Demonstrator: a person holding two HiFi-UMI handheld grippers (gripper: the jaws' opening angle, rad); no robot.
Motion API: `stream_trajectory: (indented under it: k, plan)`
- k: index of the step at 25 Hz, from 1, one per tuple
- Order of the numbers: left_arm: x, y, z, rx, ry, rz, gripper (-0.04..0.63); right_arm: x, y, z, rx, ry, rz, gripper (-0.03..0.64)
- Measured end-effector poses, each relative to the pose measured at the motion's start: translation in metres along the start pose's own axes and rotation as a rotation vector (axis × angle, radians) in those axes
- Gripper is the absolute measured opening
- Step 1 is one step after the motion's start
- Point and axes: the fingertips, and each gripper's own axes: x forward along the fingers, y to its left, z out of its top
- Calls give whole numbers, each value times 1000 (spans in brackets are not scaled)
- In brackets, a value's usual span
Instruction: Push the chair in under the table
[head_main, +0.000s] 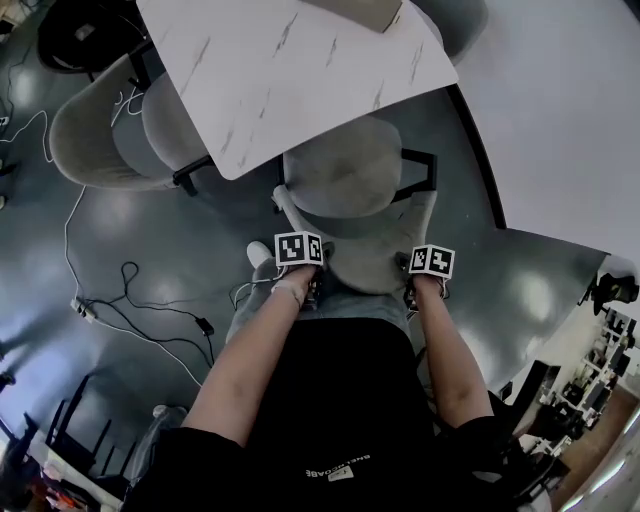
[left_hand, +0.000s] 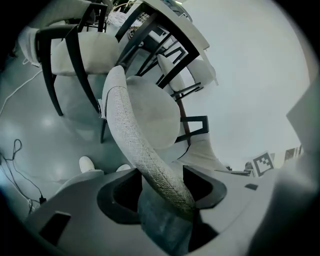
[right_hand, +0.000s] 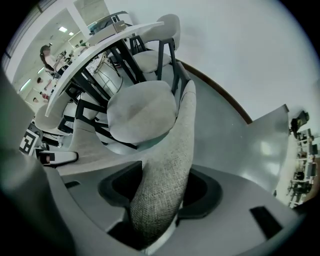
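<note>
While its seat pokes partly under the corner of the white marbled table (head_main: 290, 70), the grey chair (head_main: 345, 180) keeps its curved backrest (head_main: 365, 268) toward the person. The left gripper (left_hand: 160, 187) and right gripper (right_hand: 160, 192) each clamp that backrest's rim, though the left pads look partly shadowed. A second chair (head_main: 110, 130) stands to the left, near cables (head_main: 150, 310) on the floor.

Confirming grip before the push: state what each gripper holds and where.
The chair, by the top edge of its backrest: left gripper clamps the left part, right gripper the right part.
</note>
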Motion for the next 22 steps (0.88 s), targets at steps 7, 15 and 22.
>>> stream_trajectory:
  k: [7, 15, 22]
  plan:
    - [-5, 6, -2, 44, 46, 0, 258, 0, 7, -11, 32, -3, -4, 226]
    - [-4, 8, -4, 17, 21, 25, 258, 3, 5, -14, 22, -5, 3, 225]
    - [12, -6, -15, -122, -19, -7, 255, 1, -13, 9, -99, 41, -3, 229]
